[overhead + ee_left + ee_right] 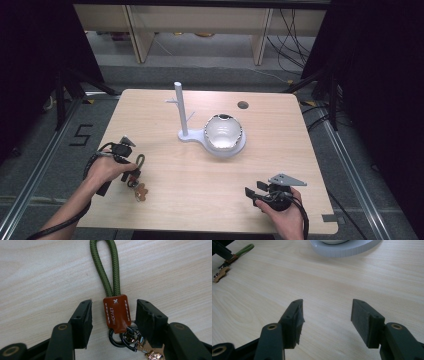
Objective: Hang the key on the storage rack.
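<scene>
A keychain lies on the wooden table at the front left, with an olive-green cord loop, a brown stitched leather tab, dark rings and a copper charm. My left gripper is down at it with one jaw on each side of the tab. A gap shows on both sides, so the pads are not pressing and it is open. My right gripper rests near the front right edge, open over bare wood. In the right gripper view the keychain sits far left.
A white stand with a peg post rises mid-table, and a white bowl sits on its round base. A small round hole is in the tabletop at the back right. Bare wood separates the two grippers.
</scene>
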`<state>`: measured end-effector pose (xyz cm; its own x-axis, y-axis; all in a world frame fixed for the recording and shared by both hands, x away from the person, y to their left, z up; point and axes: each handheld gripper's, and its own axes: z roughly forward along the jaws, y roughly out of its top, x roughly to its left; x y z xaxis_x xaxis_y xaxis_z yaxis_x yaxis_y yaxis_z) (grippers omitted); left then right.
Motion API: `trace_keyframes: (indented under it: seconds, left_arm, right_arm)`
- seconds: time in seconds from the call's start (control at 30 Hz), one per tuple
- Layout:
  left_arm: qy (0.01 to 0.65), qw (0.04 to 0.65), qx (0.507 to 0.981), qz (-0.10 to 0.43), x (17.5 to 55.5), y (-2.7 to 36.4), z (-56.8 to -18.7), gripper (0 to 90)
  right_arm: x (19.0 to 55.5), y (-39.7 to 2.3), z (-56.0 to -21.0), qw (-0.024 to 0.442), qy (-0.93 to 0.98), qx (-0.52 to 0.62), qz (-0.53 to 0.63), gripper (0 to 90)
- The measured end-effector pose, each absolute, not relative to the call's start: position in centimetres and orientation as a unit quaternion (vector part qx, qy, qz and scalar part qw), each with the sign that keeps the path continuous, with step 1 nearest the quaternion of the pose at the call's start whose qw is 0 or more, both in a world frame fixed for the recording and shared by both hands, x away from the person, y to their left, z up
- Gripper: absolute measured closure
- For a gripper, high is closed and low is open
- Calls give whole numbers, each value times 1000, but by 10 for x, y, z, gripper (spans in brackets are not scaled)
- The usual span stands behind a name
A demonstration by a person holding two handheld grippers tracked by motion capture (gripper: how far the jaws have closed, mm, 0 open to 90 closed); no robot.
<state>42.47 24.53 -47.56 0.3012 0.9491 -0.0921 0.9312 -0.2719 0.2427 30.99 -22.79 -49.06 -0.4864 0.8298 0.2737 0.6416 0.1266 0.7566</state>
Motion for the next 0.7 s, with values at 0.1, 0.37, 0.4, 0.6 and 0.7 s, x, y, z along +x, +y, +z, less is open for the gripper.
trace_keyframes:
  seconds: [0.1,0.37,0.4,0.6,0.7]
  left_arm:
    - [581,118,804,34,426,241,-478,490]
    - [571,96,814,41,429,234,-480,536]
    - [571,93,815,43,430,233,-481,536]
    - [578,86,811,37,431,232,-482,573]
    - [578,85,811,37,431,232,-482,603]
  right_arm:
    - [311,-230,-491,111,754,487,426,441]
    - [311,-227,-493,104,754,483,434,437]
    - [310,-229,-491,118,758,483,421,436]
    - [311,-229,-493,106,753,483,434,436]
    - [310,-229,-493,97,750,489,434,436]
